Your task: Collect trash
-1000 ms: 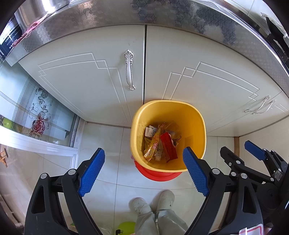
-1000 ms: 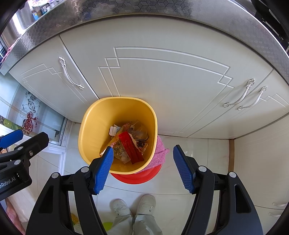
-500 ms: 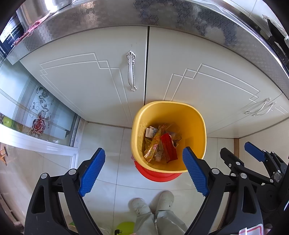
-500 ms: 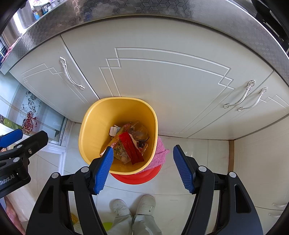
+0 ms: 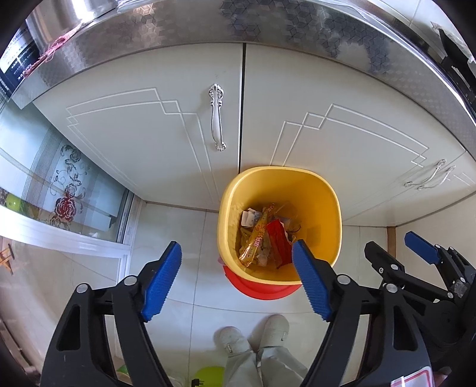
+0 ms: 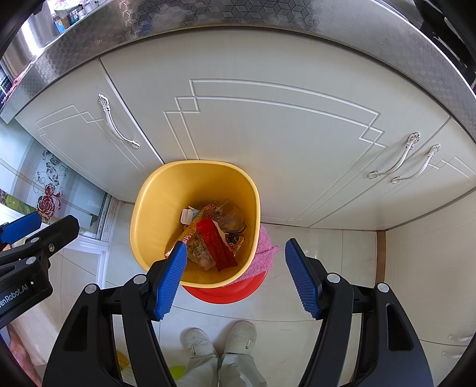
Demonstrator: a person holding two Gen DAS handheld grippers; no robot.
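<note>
While both hand-held tools point steeply down at the floor, the round-cornered yellow plastic waste bin stands on the pale tiles just in front of the cream cabinet doors, under a patterned steel countertop edge. At its bottom lies the collected trash — a long orange-yellow snack wrapper, a flat red packet, a scrap of white paper and some clear crumpled film. The bin sits on a red round plastic basin, and a pink fuzzy cloth hangs between bin and basin on the right side in the right wrist view.

The left gripper has its blue ribbed pads spread apart and its jaws are closing, with nothing between them — only floor and the bin's near rim show in the gap. The right gripper is also spread wide and empty, hanging above the bin's near edge. Below, the person's pale shoes and grey-green trouser legs stand close to the basin.
</note>
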